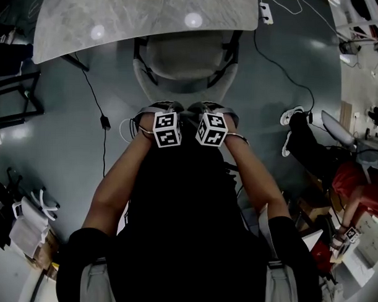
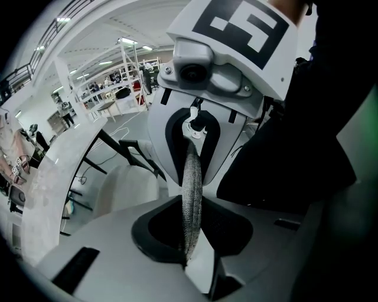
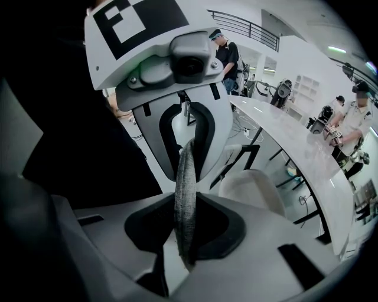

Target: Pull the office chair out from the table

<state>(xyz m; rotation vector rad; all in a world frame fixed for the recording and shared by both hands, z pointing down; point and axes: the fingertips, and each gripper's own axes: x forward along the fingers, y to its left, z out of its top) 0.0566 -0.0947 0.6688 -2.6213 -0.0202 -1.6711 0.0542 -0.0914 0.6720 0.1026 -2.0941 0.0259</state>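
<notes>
— Jaws first: what are they doing?
— Both pairs are clamping down on the grey mesh top edge [image 2: 192,183] of the office chair [image 1: 183,60], with the strip pinched upright between them. The left gripper [image 1: 161,109] and right gripper [image 1: 210,109] are sitting side by side at the centre of the head view.
— And the chair itself?
— It is standing at upper centre, its pale front partly tucked under the curved edge of the marbled table [image 1: 119,21], its back pointing down the frame.
</notes>
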